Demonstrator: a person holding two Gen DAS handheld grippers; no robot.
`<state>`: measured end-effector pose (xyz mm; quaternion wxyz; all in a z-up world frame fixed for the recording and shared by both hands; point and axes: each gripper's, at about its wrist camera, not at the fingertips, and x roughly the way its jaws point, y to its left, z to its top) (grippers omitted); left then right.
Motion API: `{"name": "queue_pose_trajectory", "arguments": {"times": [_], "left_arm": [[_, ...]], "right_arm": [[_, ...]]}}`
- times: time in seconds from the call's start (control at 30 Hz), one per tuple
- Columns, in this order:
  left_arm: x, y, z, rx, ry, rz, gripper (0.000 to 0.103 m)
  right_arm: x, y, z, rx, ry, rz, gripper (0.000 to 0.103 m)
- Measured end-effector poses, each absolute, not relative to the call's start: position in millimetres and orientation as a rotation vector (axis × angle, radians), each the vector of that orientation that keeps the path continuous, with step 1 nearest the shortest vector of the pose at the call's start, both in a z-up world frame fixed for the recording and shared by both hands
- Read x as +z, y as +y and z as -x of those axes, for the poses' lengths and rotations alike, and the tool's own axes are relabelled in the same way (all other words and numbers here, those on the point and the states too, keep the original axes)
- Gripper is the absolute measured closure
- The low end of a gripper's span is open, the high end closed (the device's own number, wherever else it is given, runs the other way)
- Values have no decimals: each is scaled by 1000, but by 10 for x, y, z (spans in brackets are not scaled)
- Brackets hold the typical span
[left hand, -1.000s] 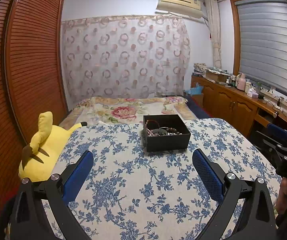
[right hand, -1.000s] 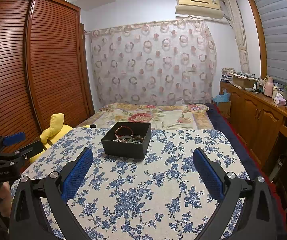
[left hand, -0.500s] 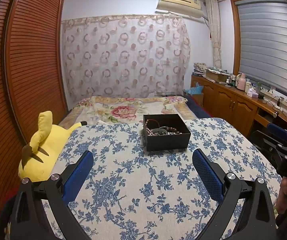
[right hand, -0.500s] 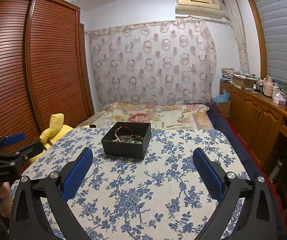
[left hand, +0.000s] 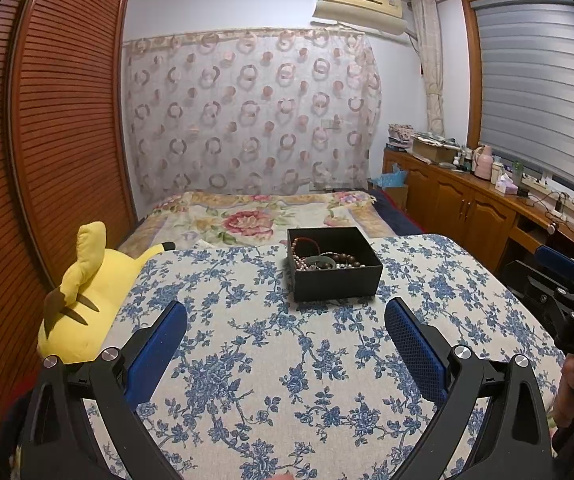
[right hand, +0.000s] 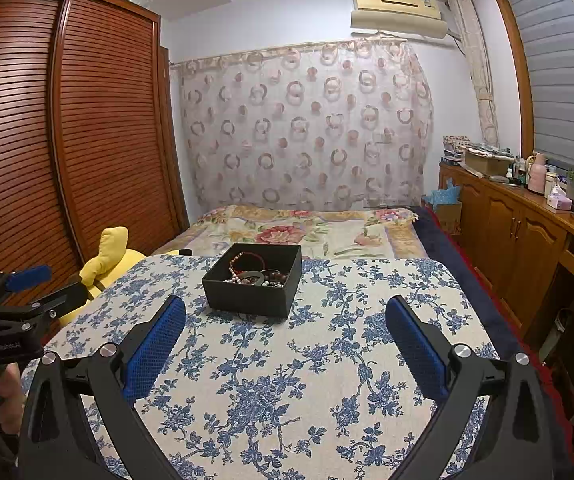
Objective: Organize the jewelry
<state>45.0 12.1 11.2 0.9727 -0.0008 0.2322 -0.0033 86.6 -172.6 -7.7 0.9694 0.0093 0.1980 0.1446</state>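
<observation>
A black open box [left hand: 337,280] [right hand: 255,290] stands on the far middle of a table covered with blue-flowered cloth [left hand: 287,360] [right hand: 307,360]. Inside lies a tangle of jewelry [left hand: 319,258] [right hand: 257,274]: bead bracelets, a red string loop, a dark bangle. My left gripper [left hand: 285,332] is open, well short of the box, nothing between its blue pads. My right gripper [right hand: 285,330] is open too, the box ahead and slightly left. Each gripper also shows at the edge of the other's view, held by a hand.
A yellow plush toy [left hand: 87,300] [right hand: 107,256] lies off the table's left side by the slatted wardrobe [left hand: 47,140]. A bed [left hand: 263,216] is behind the table. A wooden cabinet [right hand: 519,232] with small items runs along the right wall.
</observation>
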Motion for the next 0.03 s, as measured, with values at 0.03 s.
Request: {"name": "queue_pose_trajectory", "arguments": {"times": [0.03], "left_arm": [[111,118,-452,-10,469,2,7]], "right_arm": [[-77,-1730,-865,293,400,-19,2]]}}
